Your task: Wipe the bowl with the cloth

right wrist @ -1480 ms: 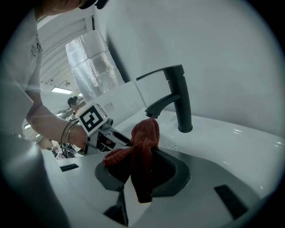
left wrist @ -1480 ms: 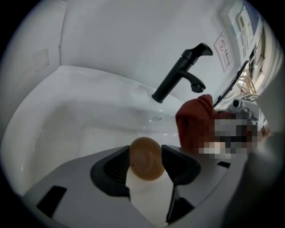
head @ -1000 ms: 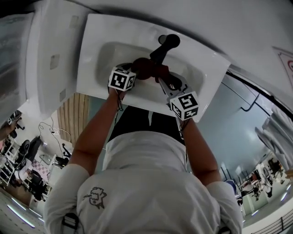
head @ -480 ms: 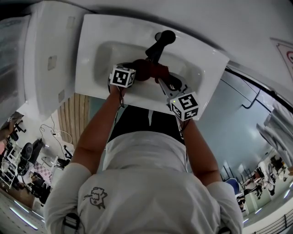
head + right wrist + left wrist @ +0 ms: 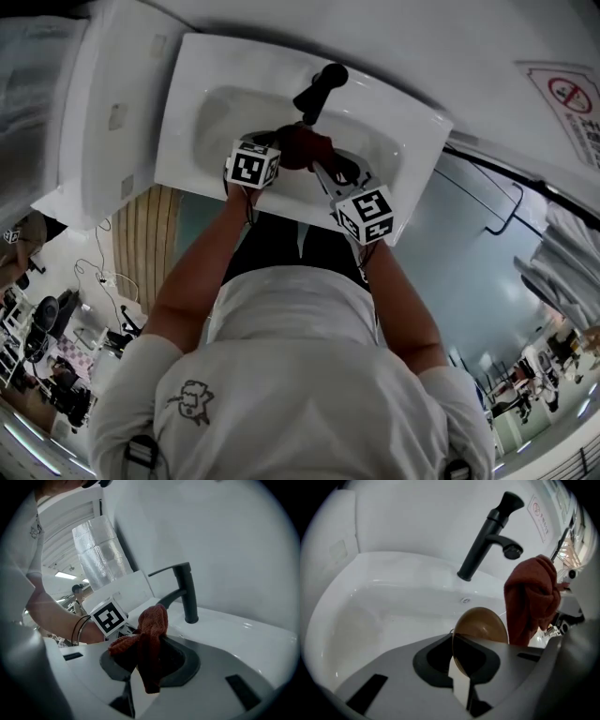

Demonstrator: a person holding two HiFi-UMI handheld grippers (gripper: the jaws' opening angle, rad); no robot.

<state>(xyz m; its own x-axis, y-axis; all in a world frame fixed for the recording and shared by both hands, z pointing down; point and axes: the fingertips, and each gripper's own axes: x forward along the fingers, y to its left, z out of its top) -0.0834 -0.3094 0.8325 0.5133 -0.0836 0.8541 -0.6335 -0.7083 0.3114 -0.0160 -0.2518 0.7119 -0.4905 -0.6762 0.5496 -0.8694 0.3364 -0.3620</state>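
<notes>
My left gripper [image 5: 460,667] pinches the bowl [image 5: 482,629] by its rim, my right gripper [image 5: 140,670] clamps the cloth [image 5: 151,632] beside it; wiping seems not yet begun.

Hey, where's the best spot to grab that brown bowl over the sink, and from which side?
Take the brown bowl by its thin rim, a pad on each face of the wall, coming from the near edge toward the faucet. It is tilted on edge over the sink, so probably only the rim fits narrow jaws; the left claw is shut there now.
</notes>
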